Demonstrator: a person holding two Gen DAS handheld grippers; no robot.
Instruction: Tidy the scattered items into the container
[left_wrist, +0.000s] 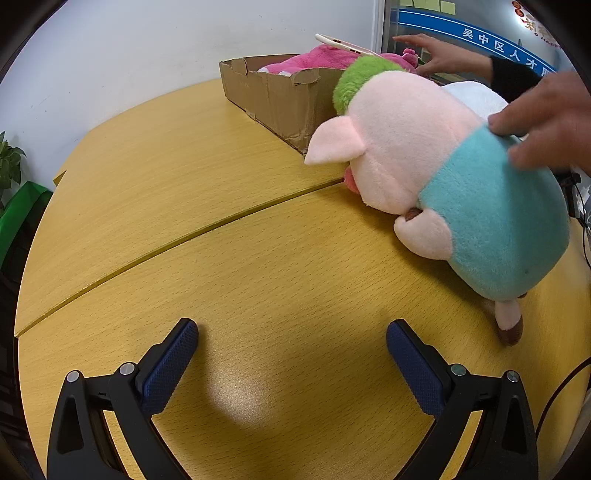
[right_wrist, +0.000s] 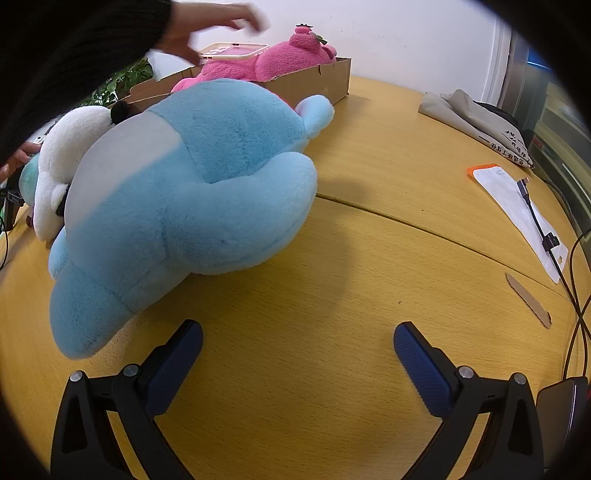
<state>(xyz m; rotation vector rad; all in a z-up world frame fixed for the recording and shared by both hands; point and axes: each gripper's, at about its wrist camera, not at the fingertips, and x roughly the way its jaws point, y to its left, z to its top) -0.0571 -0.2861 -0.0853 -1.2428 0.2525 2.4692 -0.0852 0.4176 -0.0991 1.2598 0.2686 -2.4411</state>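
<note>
A cardboard box stands at the back of the wooden table and holds a pink plush bear; box and bear also show in the right wrist view. A pink pig plush with a teal body lies right of my left gripper, which is open and empty; a bare hand rests on the pig. A large blue plush lies ahead and left of my right gripper, open and empty. A white plush lies behind it.
A phone lies on the pink bear, with a hand over it. A white paper, a cable, a folded grey cloth and a cardboard strip lie on the right of the table.
</note>
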